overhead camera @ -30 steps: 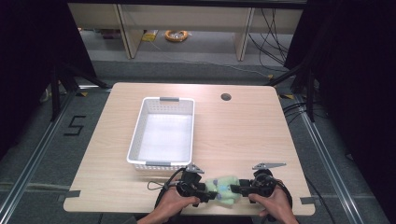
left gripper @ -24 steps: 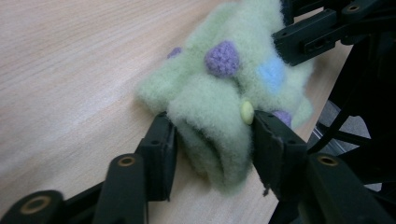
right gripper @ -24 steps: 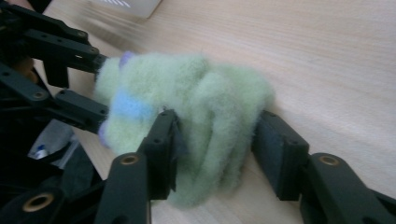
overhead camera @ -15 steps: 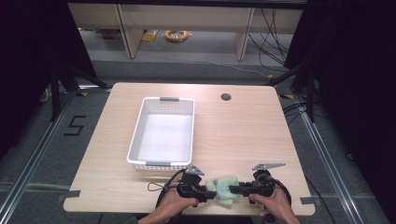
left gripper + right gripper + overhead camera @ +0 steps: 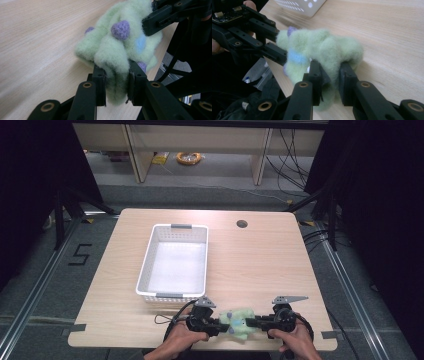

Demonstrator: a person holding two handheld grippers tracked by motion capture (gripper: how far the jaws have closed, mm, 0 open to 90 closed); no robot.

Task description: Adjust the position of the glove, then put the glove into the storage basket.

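Both hands low at bottom centre of high view. Left claw and right claw facing inward, each clamped on green fuzzy fabric.

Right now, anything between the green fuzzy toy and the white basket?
Nothing visible. The green fuzzy toy is clamped by the left claw and the right claw at the table's near edge; bare wood lies between it and the white basket just beyond, which looks empty.
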